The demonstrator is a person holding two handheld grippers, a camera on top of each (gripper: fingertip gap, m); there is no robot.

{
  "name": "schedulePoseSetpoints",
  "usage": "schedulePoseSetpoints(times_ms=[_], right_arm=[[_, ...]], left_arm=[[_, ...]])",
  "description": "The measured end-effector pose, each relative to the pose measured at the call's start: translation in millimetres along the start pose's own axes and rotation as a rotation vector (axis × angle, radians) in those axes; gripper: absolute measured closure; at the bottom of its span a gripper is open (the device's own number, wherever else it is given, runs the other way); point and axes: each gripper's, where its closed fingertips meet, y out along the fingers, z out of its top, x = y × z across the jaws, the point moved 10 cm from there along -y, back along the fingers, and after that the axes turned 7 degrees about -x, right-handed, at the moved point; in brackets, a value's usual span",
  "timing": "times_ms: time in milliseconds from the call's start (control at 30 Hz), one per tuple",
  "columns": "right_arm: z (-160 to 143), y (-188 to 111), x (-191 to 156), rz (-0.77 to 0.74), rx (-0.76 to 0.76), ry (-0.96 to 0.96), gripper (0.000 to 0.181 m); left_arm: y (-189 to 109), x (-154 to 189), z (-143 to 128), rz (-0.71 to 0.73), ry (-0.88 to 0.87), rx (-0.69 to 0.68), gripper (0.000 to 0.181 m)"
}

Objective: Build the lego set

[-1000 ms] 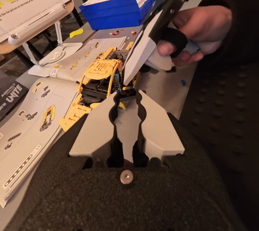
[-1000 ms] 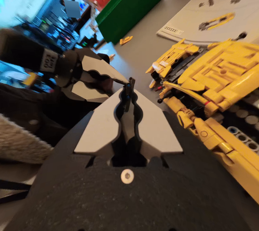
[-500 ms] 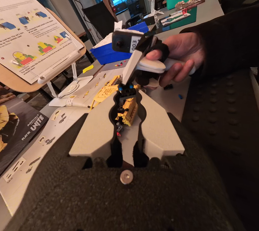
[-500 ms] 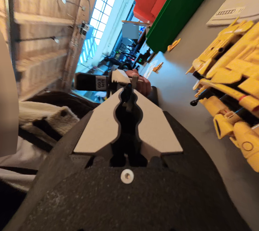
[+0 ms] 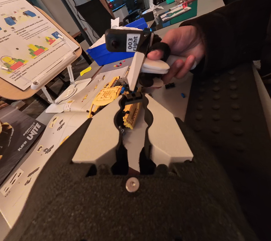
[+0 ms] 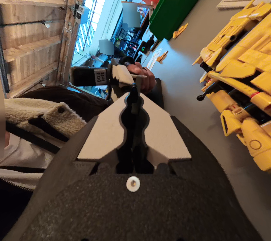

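The yellow lego car (image 5: pixel 107 97) is seen lying on the grey table (image 5: pixel 173 106), partly on the open instruction booklet (image 5: pixel 61 130) toward the table's left edge, with its black underframe shown in the right wrist view (image 6: pixel 242 81). A small black lego piece (image 5: pixel 133 96) with blue pins is held in the air above the car, between the two grippers. The left gripper (image 5: pixel 132 97) is pinched on this piece at its fingertips, the fingers kept only as far apart as the piece is wide. The right gripper (image 6: pixel 133 93) is pressed nearly together on the same piece (image 6: pixel 134 92), gripped by its thin edge, and is seen in the left wrist view coming down from above, held by a hand (image 5: pixel 180 49). A blue bin (image 5: pixel 110 53) filled with paper is placed at the far edge of the table, and a green box (image 6: pixel 176 4) is set on the table beyond the car.
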Motion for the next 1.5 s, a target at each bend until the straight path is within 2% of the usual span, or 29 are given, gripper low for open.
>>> schedulePoseSetpoints(times_ms=[167,400,467,567,767,867,1233,1500], right_arm=[[-2.8,1.2,-2.5,-0.045,-0.090,-0.036,0.174],[-4.1,0.5,-1.4,-0.066,-0.137,-0.028,0.174],[-6.8,-6.5,-1.0,-0.206,-0.236,-0.088,0.174],[-17.5,-22.2,3.0,-0.592,-0.483,-0.243,0.173],[-31.1,-33.9,-20.8,-0.963,-0.819,-0.393,0.174],[-40.1,-30.0,-22.6,-1.034,-0.936,-0.402,0.173],[-42.9,-28.4,-9.4,-1.007,-0.976,-0.339,0.168],[-36.9,-23.7,-8.0,-0.868,-0.872,-0.341,0.164]], left_arm=[[-1.1,-2.0,-4.6,-0.006,0.025,-0.014,0.159],[0.6,1.2,-6.3,-0.027,0.061,-0.027,0.158],[2.1,1.9,-7.7,-0.035,0.062,-0.046,0.159],[5.6,2.3,-12.1,-0.045,0.063,-0.099,0.158],[10.9,5.4,-14.5,-0.064,0.080,-0.137,0.158],[11.4,6.0,-14.6,-0.067,0.080,-0.140,0.158],[11.4,8.5,-14.0,-0.074,0.087,-0.140,0.158],[10.9,8.2,-13.8,-0.071,0.084,-0.136,0.158]])
